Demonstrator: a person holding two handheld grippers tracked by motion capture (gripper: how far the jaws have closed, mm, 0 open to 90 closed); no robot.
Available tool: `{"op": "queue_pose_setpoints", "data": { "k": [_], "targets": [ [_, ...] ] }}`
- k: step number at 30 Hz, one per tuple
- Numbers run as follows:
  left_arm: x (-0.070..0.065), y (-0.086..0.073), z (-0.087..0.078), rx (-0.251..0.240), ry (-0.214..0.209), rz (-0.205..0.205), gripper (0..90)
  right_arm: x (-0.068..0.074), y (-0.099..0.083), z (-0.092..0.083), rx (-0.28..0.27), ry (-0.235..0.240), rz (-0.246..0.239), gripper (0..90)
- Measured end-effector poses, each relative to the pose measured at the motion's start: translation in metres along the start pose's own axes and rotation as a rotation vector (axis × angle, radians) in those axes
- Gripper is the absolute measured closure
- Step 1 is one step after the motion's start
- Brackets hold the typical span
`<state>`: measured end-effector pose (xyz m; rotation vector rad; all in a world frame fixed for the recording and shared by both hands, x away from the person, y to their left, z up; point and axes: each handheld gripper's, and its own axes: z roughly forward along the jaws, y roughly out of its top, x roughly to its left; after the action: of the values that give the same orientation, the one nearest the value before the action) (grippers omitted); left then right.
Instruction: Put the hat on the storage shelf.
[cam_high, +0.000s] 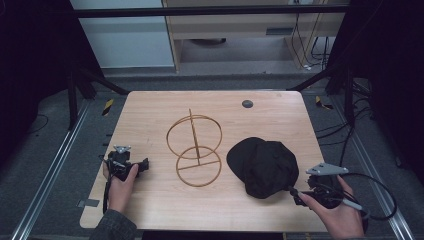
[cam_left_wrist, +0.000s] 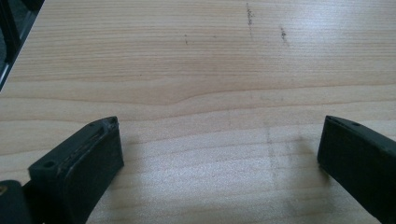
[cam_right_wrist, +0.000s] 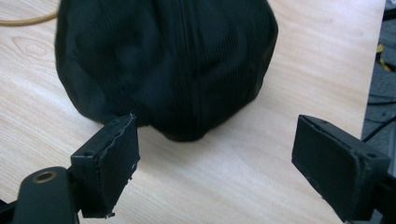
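A black cap (cam_high: 264, 166) lies on the wooden table (cam_high: 150, 200) at the right, its brim toward the left. A stand of thin wooden hoops (cam_high: 196, 150) rises at the table's middle. My right gripper (cam_high: 296, 194) hovers just off the cap's near right edge; in the right gripper view its jaws stand wide apart, open, with the cap (cam_right_wrist: 168, 60) just beyond them and nothing between. My left gripper (cam_high: 144, 165) rests at the table's left side, left of the hoop stand. In the left gripper view its jaws are open over bare wood (cam_left_wrist: 210, 93).
A small dark round disc (cam_high: 247, 104) is set into the table near its far edge. Metal frame rails run along both sides of the table. Cables trail on the floor to the right, and a cabinet stands behind.
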<state>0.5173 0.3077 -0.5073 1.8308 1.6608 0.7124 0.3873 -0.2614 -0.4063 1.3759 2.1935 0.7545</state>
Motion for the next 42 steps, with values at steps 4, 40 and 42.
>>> {"op": "queue_pose_setpoints", "data": {
  "k": [4,40,42],
  "targets": [
    [0.0,0.0,0.0,0.0,0.002,-0.003,0.0,0.007,0.018,-0.001,0.005,0.02,-0.036,13.0],
    [-0.003,-0.001,-0.001,0.001,0.0,0.003,0.0,0.004,0.079,0.059,0.137,0.131,-0.025,39.8],
    [-0.003,-0.001,-0.001,0.001,0.002,0.003,0.0,0.004,0.079,0.061,0.147,0.146,-0.024,47.7]
  ]
}}
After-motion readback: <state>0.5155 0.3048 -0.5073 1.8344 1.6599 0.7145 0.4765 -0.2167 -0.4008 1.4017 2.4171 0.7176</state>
